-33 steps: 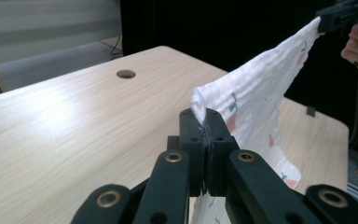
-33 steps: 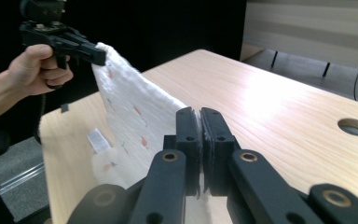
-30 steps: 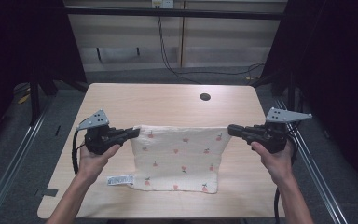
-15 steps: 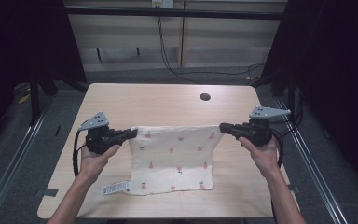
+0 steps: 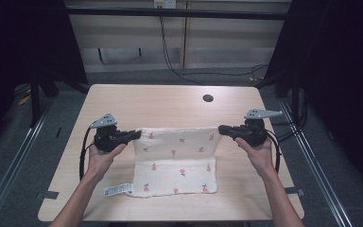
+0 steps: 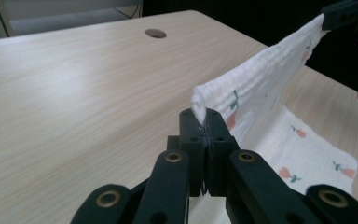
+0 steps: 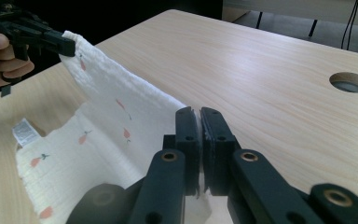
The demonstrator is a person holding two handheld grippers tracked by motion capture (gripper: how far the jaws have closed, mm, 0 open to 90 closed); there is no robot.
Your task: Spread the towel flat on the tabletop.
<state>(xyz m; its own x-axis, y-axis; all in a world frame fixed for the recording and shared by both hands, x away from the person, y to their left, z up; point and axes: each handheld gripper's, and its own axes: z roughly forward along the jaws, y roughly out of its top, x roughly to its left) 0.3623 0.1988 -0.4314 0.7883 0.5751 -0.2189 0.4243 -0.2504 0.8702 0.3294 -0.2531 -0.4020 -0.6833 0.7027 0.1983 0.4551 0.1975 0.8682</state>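
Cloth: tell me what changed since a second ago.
Both grippers, left and right, came down toward the table with the cloth's top edge stretched between them. The lifted part shows lower and narrower, and more of the cloth lies flat, with its near edge and label closer to the person. Both grips stayed shut on the corners; the hole is unchanged.

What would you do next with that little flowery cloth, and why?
Probably lower both hands toward the person, laying the held edge over the near edge. The left gripper and right gripper each pinch a top corner of the cloth, stretched above the table, its lower half already flat.
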